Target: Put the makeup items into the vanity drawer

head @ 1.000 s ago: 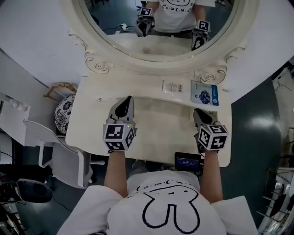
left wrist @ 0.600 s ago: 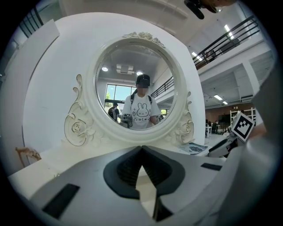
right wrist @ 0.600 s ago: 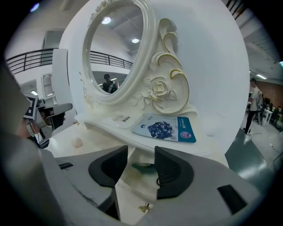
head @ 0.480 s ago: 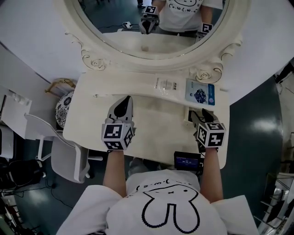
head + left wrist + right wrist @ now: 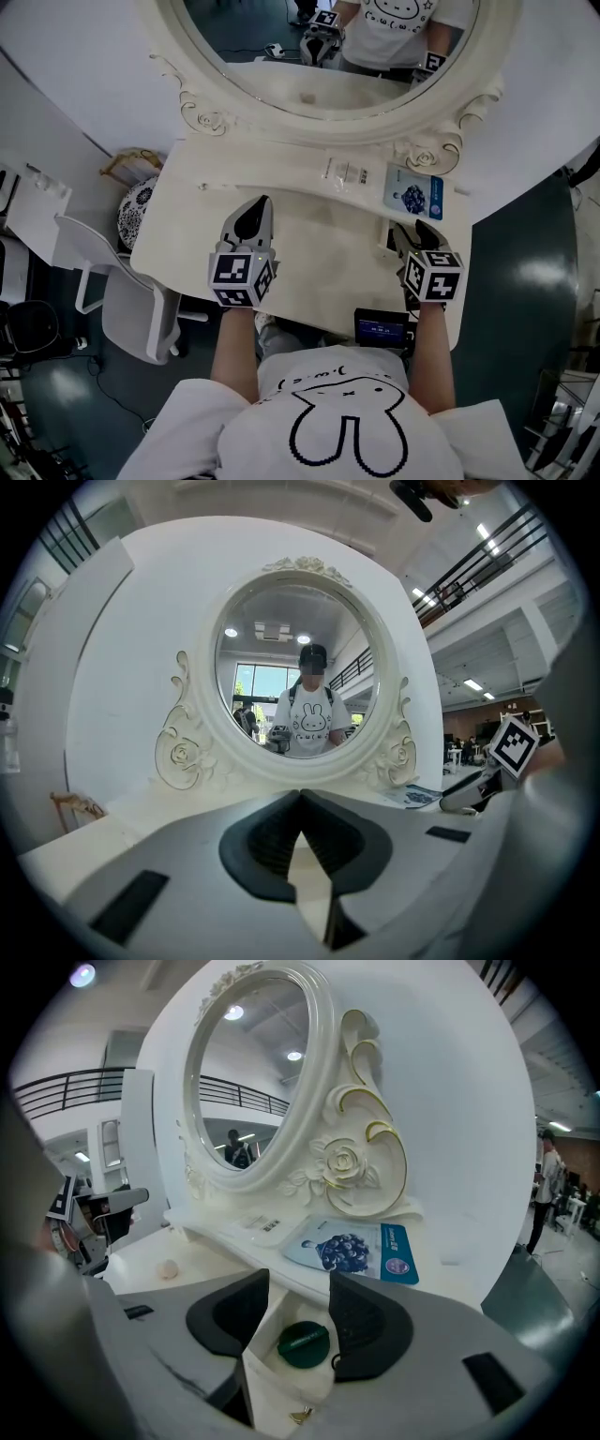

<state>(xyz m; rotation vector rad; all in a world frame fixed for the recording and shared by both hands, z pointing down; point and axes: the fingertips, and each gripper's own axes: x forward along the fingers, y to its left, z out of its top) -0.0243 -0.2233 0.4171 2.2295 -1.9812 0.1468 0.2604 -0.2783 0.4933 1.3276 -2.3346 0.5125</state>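
1. Head view: the left gripper (image 5: pixel 255 208) is hovering over the middle of the vanity table (image 5: pixel 319 281), its jaws together with nothing in them. The right gripper (image 5: pixel 412 231) is hanging just beside the small drawer (image 5: pixel 386 236) on the table's right side. The sheet mask packet (image 5: pixel 415 192) is lying flat on the raised shelf under the mirror (image 5: pixel 309 66), near a white labelled packet (image 5: pixel 345 172).

2. Left gripper view: the left gripper (image 5: pixel 300 794) is facing the mirror (image 5: pixel 295 682). Its jaw tips are meeting and are gripping nothing.

3. Right gripper view: the jaws of the right gripper (image 5: pixel 298 1283) have just been opening and are standing wide apart.
   - Between them a dark green round case (image 5: pixel 303 1344) is showing. It is lying lid-up inside the open drawer (image 5: pixel 272 1382), with no pad touching it. Being round, it is showing no long axis.
   - Beyond it, the sheet mask packet (image 5: pixel 361 1251) seems to be running lengthwise along the shelf, with its blue end toward the table's right edge.
   - I am judging this packet light, thin, bendable and slippery, so it is calling for a pinch across one edge.
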